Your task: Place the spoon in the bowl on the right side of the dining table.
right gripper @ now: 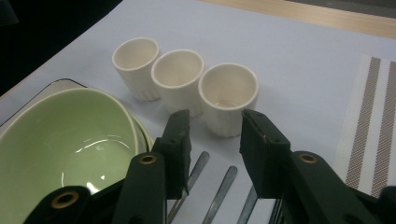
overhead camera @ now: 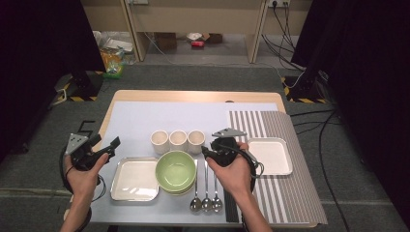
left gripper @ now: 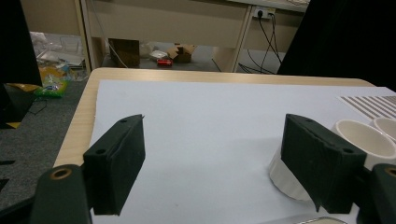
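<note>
While the right gripper (right gripper: 215, 135) is hovering at lower centre of its own view, jaws apart and clamping nothing, it is pointing at the nearest cup (right gripper: 228, 98), just beyond the tips. Left gripper (overhead camera: 104, 147) is idling mid-left of the high view, jaws wide apart.

L gripper (left gripper: 212, 161) open, cup (left gripper: 355, 140) nearby

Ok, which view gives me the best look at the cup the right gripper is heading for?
The right gripper view: the nearest cup stands large just beyond the open right gripper, rim and inside plain. The high view shows it small, rightmost in the row, beside the gripper. The left gripper view catches a sliver at its right edge.
</note>
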